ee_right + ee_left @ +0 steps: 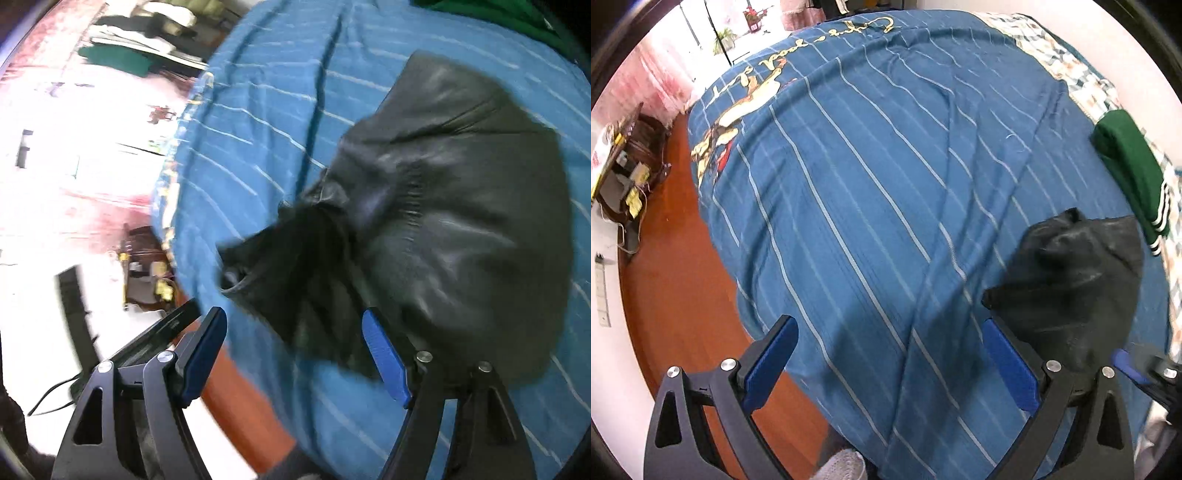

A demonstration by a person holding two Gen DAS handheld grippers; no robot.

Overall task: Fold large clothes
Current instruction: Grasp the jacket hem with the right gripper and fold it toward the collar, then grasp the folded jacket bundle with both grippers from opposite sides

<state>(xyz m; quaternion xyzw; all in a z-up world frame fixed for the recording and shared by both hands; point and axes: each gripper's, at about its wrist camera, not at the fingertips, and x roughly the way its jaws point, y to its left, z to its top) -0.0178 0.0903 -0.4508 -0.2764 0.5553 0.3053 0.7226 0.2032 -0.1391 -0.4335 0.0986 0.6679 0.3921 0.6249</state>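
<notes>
— Look at the right tongs (295,354). They stand wide apart, nothing pinched; the black garment (443,221) lies just beyond the tips, and a dark flap of it reaches down between the two blue pads without either pad pressing on it.

— So it's let go?

— I'd say so. The garment sits in a rumpled heap on the bed (277,129), on the blue striped cover, toward the near right part of it. Bunched like that, it's no fold yet. My guess is it's been put there to be spread flat first.

— And the left tongs (890,354)?

— Released too, jaws wide, pointing steeply down over bare striped cover. The black heap (1071,280) lies just beside its right finger, maybe behind it, not between the pads.

— Why hang over empty bedding?

— Probably to leave room. The cover to the left of the heap is free, a good stretch to lay a large piece out. I'd expect each tong to look for an edge or corner of the garment.

— What's the green thing (1126,173) at the far right?

— A green garment with white stripes at its cuff. It looks folded and set aside by the patterned bedding (1071,70) at the bed's edge, likely to keep it out of the way. Apart from the black one, though not by much.

— Anything awkward ahead?

— The black fabric looks slick and shiny; it could slide out of a pinch.
</notes>
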